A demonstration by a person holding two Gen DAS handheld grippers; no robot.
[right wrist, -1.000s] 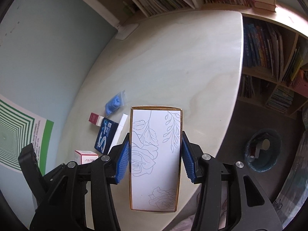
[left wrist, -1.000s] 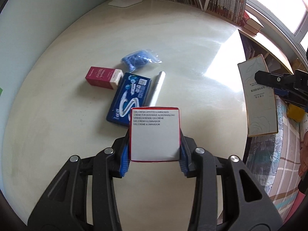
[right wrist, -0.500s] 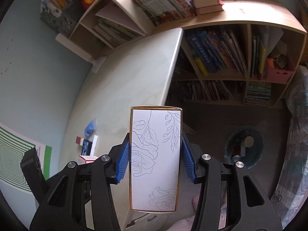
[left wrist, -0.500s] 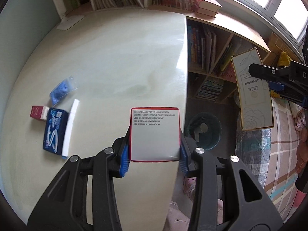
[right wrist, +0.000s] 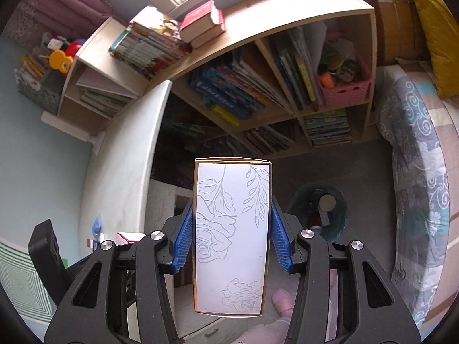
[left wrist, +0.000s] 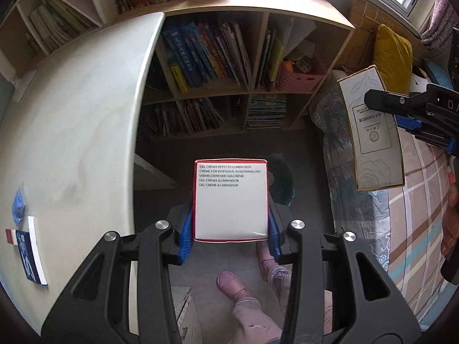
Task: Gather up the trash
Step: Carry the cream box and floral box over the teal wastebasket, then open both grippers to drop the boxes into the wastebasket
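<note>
The left gripper (left wrist: 231,229) is clamped on one red-edged white box (left wrist: 231,200) and the right gripper (right wrist: 231,240) on one rose-printed box (right wrist: 231,238), both above the floor, near one dark bin (right wrist: 318,215).

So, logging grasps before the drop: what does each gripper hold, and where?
Left gripper: red-edged white cream carton, clamped across its side faces. Right gripper: tall gold-edged rose-print box, likewise across its sides.

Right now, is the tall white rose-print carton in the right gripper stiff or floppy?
Probably stiff: the tall white rose-print carton keeps straight edges in the right gripper. Likely light, since it juts past the pads without sagging.
</note>
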